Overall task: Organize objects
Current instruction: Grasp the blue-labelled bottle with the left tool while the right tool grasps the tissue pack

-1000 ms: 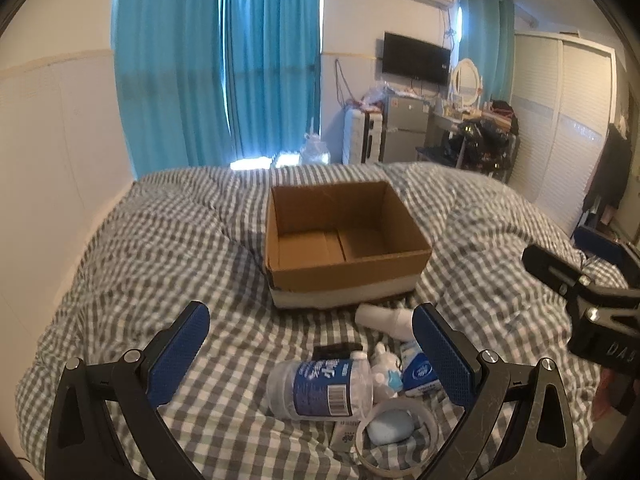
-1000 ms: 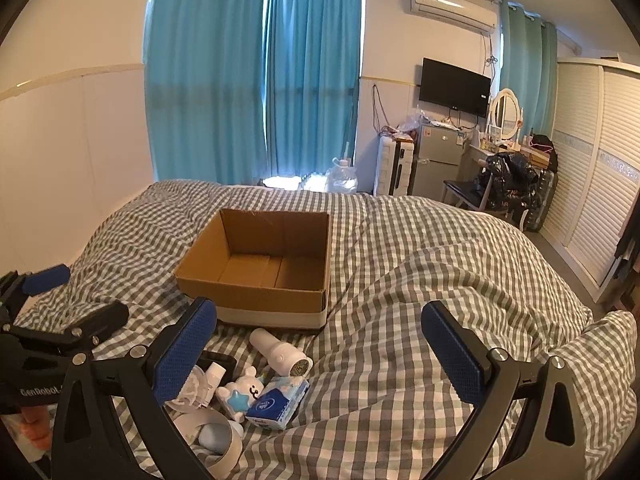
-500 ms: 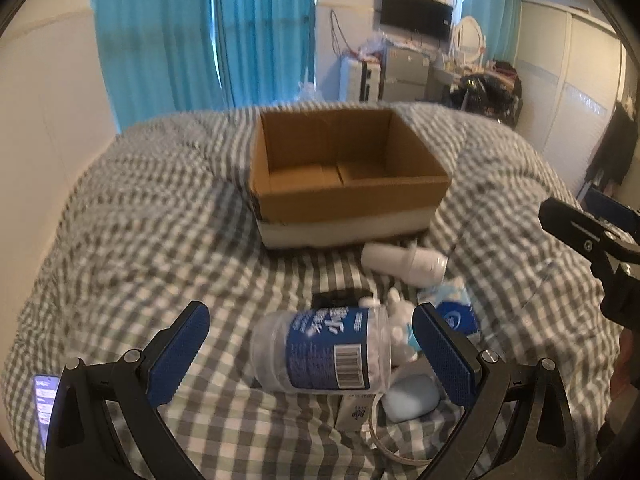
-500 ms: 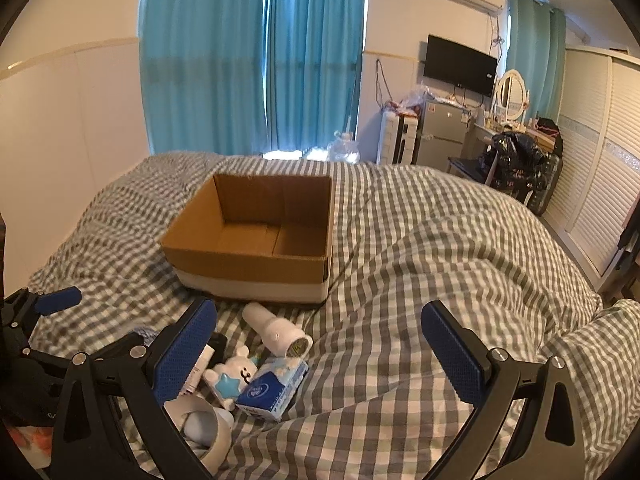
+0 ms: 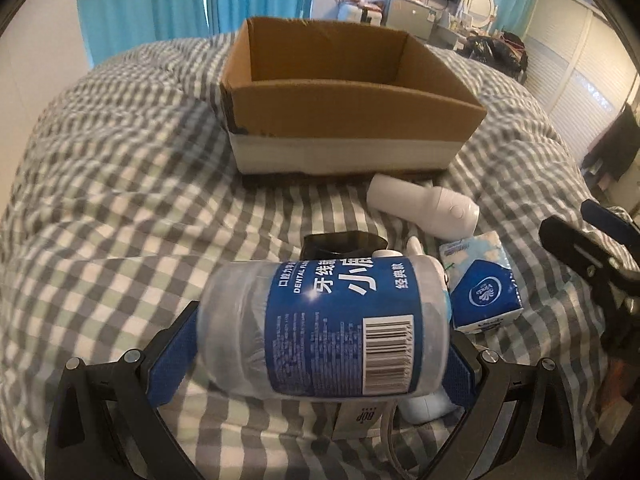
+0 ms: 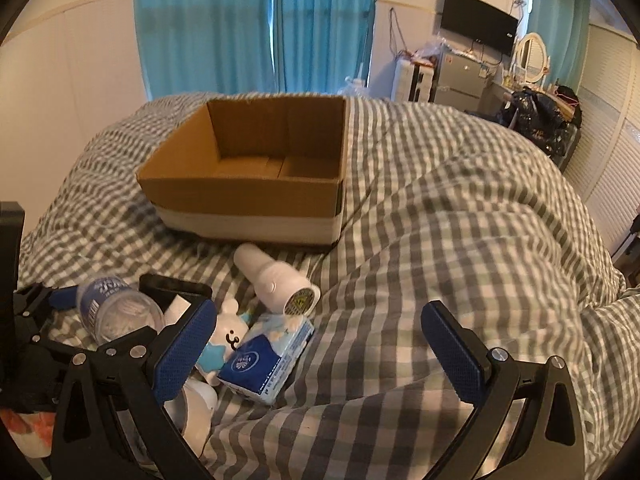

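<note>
Bedding on my far left lies open and bare, checked quilt (image 5: 100, 184) with plenty of room to swing through. My left gripper (image 5: 320, 344) has its blue pads on either end of the clear floss-pick jar (image 5: 320, 320), lying sideways between them; both pads look pressed against it, so I call it held, gripped end to end because that is how it lay. Past it the cardboard box (image 5: 344, 120) sits open-topped and looks bare inside, its near wall the edge I must clear when I carry the jar over. Just right of the jar come the white cartoon figure (image 6: 226, 338), the blue tissue pack (image 5: 484, 292) and, nearer the box, the white cylinder device (image 5: 424, 208), all crowded close together, so I'd lift straight up to avoid dragging them. My right gripper (image 6: 320, 346) hangs wide apart and holds nothing, above the tissue pack, with bare quilt to its right.
</note>
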### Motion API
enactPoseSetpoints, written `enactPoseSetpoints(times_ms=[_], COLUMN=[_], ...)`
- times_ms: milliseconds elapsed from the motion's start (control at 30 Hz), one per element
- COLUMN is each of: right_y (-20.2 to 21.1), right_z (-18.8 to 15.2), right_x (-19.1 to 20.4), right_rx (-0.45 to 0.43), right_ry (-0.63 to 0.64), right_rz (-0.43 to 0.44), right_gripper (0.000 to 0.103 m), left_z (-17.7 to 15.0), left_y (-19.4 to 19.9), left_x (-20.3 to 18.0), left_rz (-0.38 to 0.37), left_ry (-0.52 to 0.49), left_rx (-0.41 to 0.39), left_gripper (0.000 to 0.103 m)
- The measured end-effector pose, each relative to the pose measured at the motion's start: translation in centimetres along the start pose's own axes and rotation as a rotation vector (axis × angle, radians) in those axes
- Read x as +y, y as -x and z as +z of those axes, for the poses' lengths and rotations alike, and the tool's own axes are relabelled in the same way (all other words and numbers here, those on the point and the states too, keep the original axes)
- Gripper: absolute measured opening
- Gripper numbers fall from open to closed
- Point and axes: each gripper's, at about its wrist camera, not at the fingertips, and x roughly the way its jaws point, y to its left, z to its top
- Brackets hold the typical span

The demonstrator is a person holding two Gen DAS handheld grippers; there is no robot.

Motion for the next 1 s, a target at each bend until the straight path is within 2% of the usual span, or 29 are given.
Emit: enactPoseSetpoints(times_ms=[133,200,400,533,633,700,767,867,1000], right_y=[-1.3,-1.8,-3.0,-3.5,-4.0,-4.5,-5.2,-6.4,-7.6], right_z=[-0.4,-0.5,-0.8,-1.0,-1.0,-1.1,-1.3,-1.7,-1.8], right_x=[0.6,0.9,1.0,1.0,1.7,2.4,3.2,3.8,3.0], right_rx=[0.042,0.061,0.104,0.131,0.153,0.17,0.197,0.246,0.301], right_ry=[0.026,0.034,0.032,0.04,0.069,0.097,0.129,0.159,0.111], right_rz=[0.002,0.004,0.042,0.036,0.034,0.038,0.064,0.056,0.079], right_gripper=[0.103,0.101,0.099,0.097,0.089,0.079,0.062,0.06,0.061], left_z=[0.0,0.0,0.5,1.0,1.2,1.4,1.5,1.6,1.4], left_y=[-0.9,-1.1,0.1,2.0,3.2,3.5,3.4,3.1,2.9], left_x=[-0.4,-0.6,0.4,1.4,1.9,1.9,2.0,2.1,2.1], left_rz=[-0.006,-0.014,-0.039,0.034,0.095,0.137,0.141,0.136,0.116], left_ry=[-0.026,-0.037,0.008,0.018,0.004,-0.012,-0.008,-0.004,-0.009], left_rx=[0.005,0.006,0.007,-0.051,-0.102,-0.127,-0.129,-0.123,-0.119], left_gripper=[0.103,0.098,0.098,0.098,0.098,0.098,0.097,0.094,0.093])
